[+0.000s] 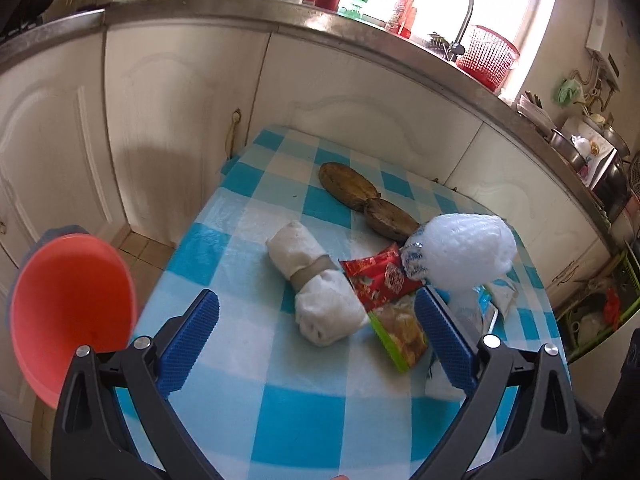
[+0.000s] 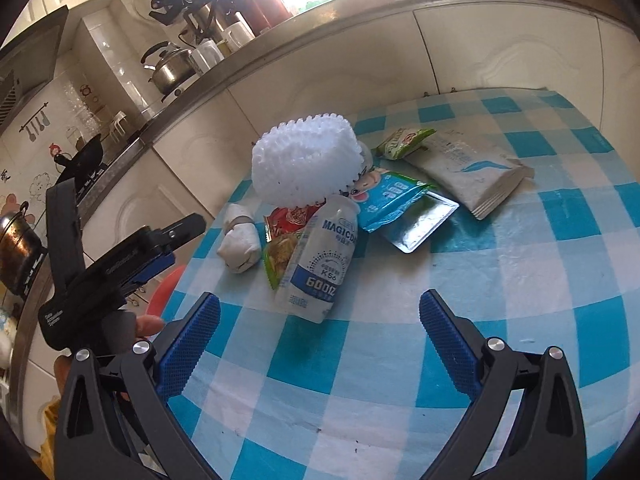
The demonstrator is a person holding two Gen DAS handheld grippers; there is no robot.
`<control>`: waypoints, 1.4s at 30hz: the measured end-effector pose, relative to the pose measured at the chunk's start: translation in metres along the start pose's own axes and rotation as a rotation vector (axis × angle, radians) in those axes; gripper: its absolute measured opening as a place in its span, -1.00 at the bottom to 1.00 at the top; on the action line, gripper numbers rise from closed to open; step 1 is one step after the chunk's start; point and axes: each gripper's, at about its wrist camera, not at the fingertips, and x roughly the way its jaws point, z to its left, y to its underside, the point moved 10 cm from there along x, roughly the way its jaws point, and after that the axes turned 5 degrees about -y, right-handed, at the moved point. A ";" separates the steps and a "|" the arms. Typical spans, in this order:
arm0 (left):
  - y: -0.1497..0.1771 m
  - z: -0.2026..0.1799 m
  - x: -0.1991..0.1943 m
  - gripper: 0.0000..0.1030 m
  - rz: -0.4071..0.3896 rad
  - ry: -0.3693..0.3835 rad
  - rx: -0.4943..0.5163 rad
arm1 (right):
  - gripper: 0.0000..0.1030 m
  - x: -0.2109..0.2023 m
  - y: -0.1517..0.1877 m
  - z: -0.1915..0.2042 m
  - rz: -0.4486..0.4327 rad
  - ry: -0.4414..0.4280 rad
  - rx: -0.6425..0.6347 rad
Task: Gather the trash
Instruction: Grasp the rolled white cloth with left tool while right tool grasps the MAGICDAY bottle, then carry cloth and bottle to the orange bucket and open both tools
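Left wrist view: the left gripper (image 1: 318, 326) hangs spread wide and empty above a blue-checked tablecloth (image 1: 320, 412), over a rolled white cloth (image 1: 316, 284), beside a red snack wrapper (image 1: 378, 280); a coral bin (image 1: 68, 316) sits off the table's left edge. Right wrist view: the right gripper (image 2: 320, 328) is likewise spread and empty, near a white milk pouch (image 2: 320, 260) in the trash pile beneath white foam netting (image 2: 306, 162).

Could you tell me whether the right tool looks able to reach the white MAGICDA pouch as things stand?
Probably yes. The right tool is open, and the white MAGICDA pouch lies at the near edge of the pile, with only bare checked tablecloth between them.
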 end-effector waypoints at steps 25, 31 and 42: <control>0.004 -0.017 0.056 -0.16 0.105 -0.007 0.091 | 0.67 0.064 -0.015 -0.009 0.056 0.013 0.008; 0.003 -0.020 0.053 -0.25 0.091 0.001 0.089 | 0.24 0.071 -0.012 -0.014 0.073 0.030 0.013; 0.003 -0.022 0.035 -0.28 0.053 0.026 0.085 | -0.10 0.066 -0.006 -0.018 0.085 0.030 0.020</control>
